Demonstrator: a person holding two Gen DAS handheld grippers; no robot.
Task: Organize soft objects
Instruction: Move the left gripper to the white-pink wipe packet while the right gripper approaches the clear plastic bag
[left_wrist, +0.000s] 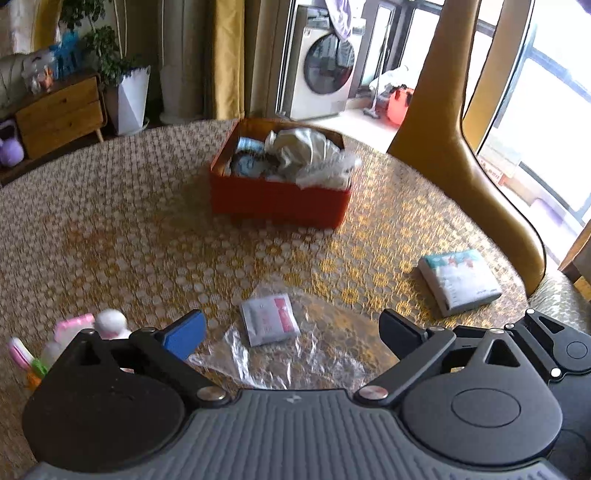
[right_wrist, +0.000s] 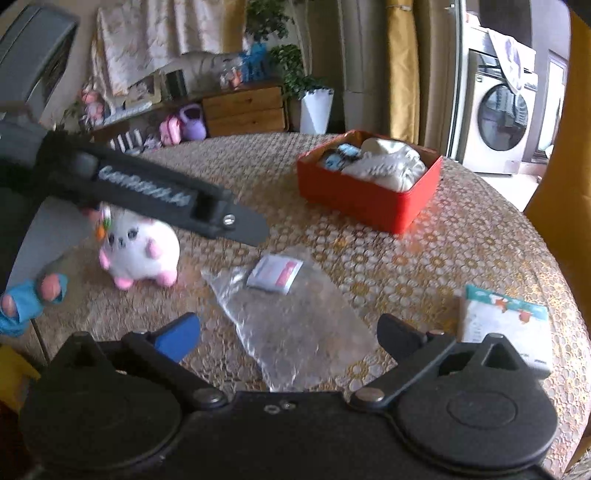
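Gold-patterned cloth covers the round bench (left_wrist: 110, 221), with a washing machine (left_wrist: 325, 62) and a wooden cabinet (left_wrist: 59, 114) in the far background.

A red box (left_wrist: 277, 195) sits toward the far side of the bench and holds white cloth and what appear to be blue-printed packets; motion blur prevents firm identification.

A clear plastic bag (right_wrist: 295, 332) lies near centre, and a small white-and-pink sachet (right_wrist: 275, 273) rests at its far end.

A tissue pack (left_wrist: 460, 280) lies to the right, apart from the bag.

A white-and-pink plush toy (right_wrist: 138, 251) stands to the left.

Left gripper (left_wrist: 291, 332): fingers spread wide, holding nothing, poised above the bag.

Right gripper (right_wrist: 288, 336): fingers spread wide, holding nothing, also above the bag.
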